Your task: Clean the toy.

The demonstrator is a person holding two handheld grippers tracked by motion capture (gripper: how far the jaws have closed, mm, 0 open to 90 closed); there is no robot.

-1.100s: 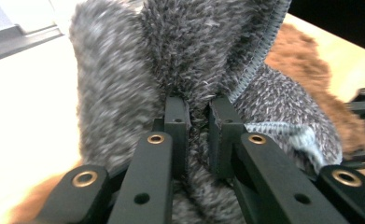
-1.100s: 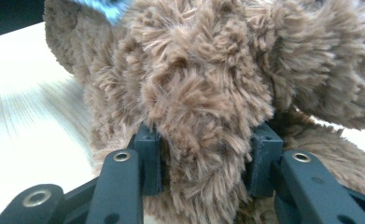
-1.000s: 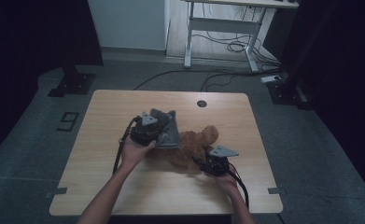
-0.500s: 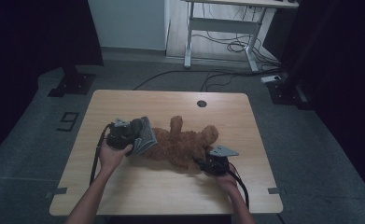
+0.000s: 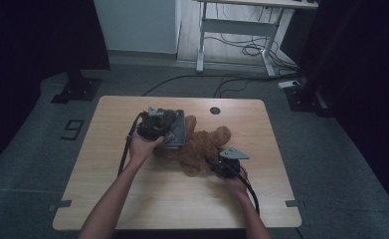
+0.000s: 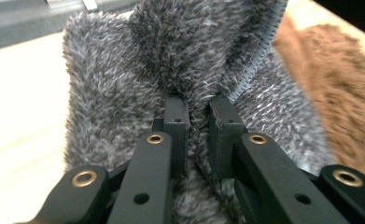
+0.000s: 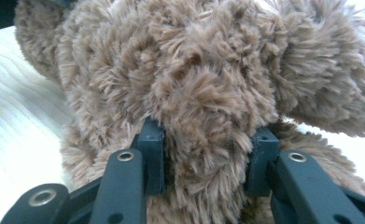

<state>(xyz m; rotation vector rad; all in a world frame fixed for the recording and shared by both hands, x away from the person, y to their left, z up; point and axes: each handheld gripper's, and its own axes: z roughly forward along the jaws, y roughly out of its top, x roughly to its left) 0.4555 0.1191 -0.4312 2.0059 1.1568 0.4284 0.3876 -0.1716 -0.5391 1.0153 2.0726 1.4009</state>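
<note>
A brown teddy bear (image 5: 202, 147) lies in the middle of the wooden table (image 5: 132, 199). My left gripper (image 5: 172, 133) is shut on a fold of grey fuzzy cloth (image 5: 178, 135), which lies over the bear's left side. In the left gripper view the jaws (image 6: 198, 112) pinch the grey cloth (image 6: 124, 79), and the bear (image 6: 343, 93) shows at the right. My right gripper (image 5: 213, 162) is shut on the bear's lower right part. In the right gripper view its jaws (image 7: 208, 140) squeeze a thick lump of the bear's brown fur (image 7: 194, 70) and have just been closing a little tighter.
A round cable hole (image 5: 215, 110) sits near the table's far edge. Beyond the table stand a white desk frame (image 5: 237, 30) with cables on the floor, a dark stand base (image 5: 77, 87) at the left and a power strip (image 5: 289, 83) at the right.
My left gripper carried the grey cloth out to the left, baring the bear, then came back right, so the cloth again lies on the bear's left side. The right gripper stayed put.
</note>
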